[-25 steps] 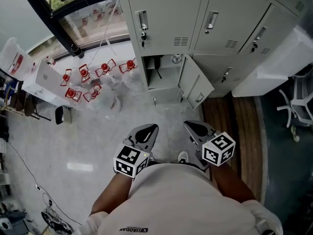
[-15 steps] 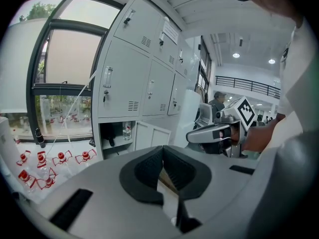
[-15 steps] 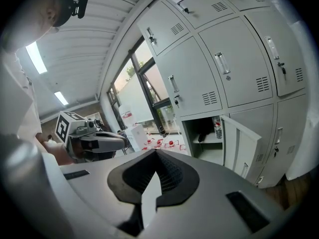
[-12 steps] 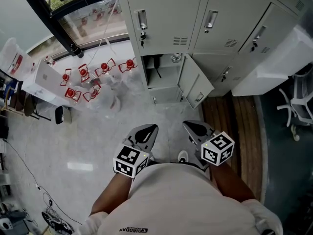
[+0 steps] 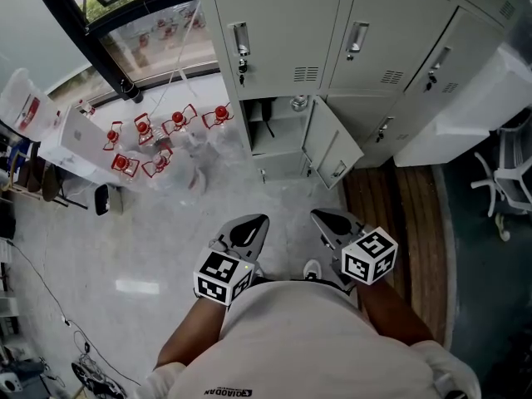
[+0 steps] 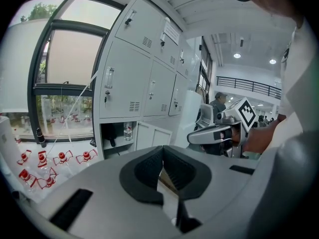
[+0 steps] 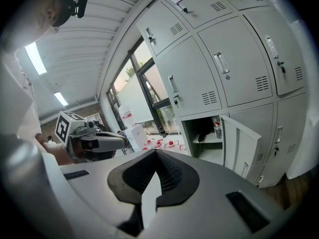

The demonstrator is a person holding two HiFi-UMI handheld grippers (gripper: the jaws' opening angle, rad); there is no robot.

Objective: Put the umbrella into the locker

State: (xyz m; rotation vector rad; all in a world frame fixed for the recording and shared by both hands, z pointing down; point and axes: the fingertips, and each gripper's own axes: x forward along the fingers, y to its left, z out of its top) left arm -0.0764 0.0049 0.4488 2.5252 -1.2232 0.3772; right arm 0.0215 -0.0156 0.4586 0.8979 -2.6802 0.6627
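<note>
The grey locker [image 5: 278, 152] in the bottom row stands open, its door [image 5: 332, 144] swung out to the right. On its shelf lies a black thing that looks like the umbrella [image 5: 264, 115] [image 6: 110, 133] [image 7: 202, 133], beside a clear bottle [image 5: 299, 100] [image 6: 128, 131] [image 7: 217, 127]. Both grippers are held close to the person's body, well short of the locker. My left gripper [image 5: 249, 227] [image 6: 162, 152] is shut and holds nothing. My right gripper [image 5: 332, 220] [image 7: 155, 157] is likewise shut and empty. Each gripper shows in the other's view.
Red-capped containers [image 5: 158, 135] and a white box [image 5: 79, 135] sit on the pale floor by the window, left of the lockers. A white chair [image 5: 507, 181] stands at the far right. Cables [image 5: 91, 372] lie at the lower left. Closed locker doors [image 5: 274, 32] fill the wall above.
</note>
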